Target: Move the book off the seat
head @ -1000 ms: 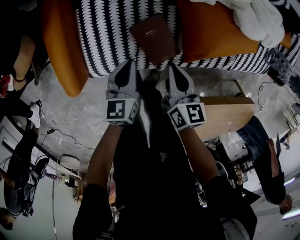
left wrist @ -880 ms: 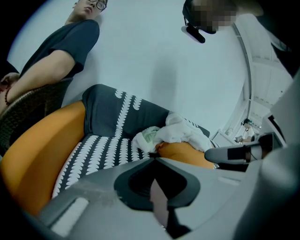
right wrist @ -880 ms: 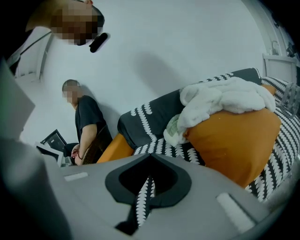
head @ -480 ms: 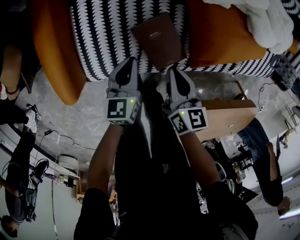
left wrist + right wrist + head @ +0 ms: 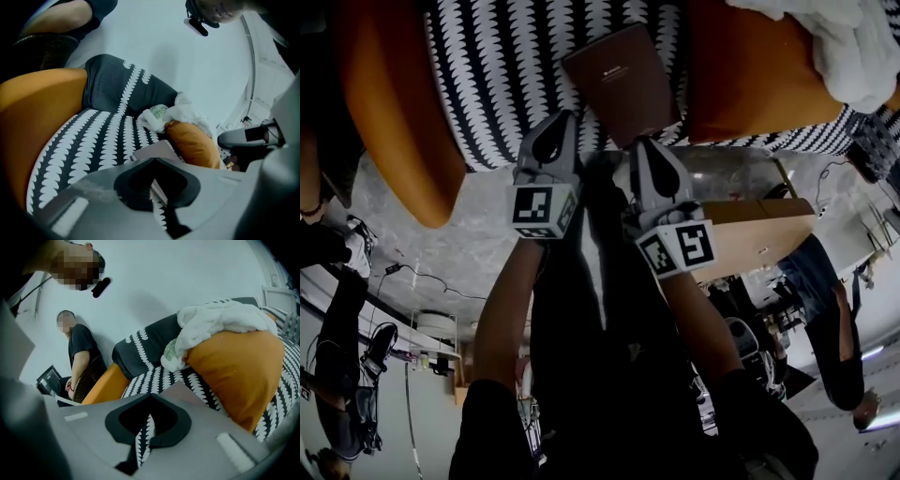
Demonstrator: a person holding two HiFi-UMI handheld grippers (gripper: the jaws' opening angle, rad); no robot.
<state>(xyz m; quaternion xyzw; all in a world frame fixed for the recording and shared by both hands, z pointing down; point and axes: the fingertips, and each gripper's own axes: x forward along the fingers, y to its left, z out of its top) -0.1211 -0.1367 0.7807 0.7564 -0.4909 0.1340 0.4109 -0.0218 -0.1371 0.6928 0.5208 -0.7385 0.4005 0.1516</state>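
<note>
A brown book (image 5: 619, 80) lies flat on the black-and-white patterned seat (image 5: 506, 66) of an armchair, close to its right orange armrest (image 5: 750, 75). My left gripper (image 5: 555, 117) hovers at the seat's front edge, just left of the book's near corner, shut and empty. My right gripper (image 5: 639, 142) is just below the book's near edge; its jaws look shut with nothing in them. In the left gripper view the book (image 5: 152, 149) lies just beyond the gripper (image 5: 152, 161). The right gripper view shows the book (image 5: 187, 392) just past the gripper (image 5: 150, 397).
The left orange armrest (image 5: 389, 103) bounds the seat. A white cloth (image 5: 853, 47) is heaped on the right armrest. A wooden table (image 5: 759, 234) stands on the grey floor (image 5: 459, 234) to the right. A seated person (image 5: 79, 357) is beyond the chair.
Both grippers have sunk toward the seat's front edge, and the chair and book now look larger and closer. The jaws of both stay closed.
</note>
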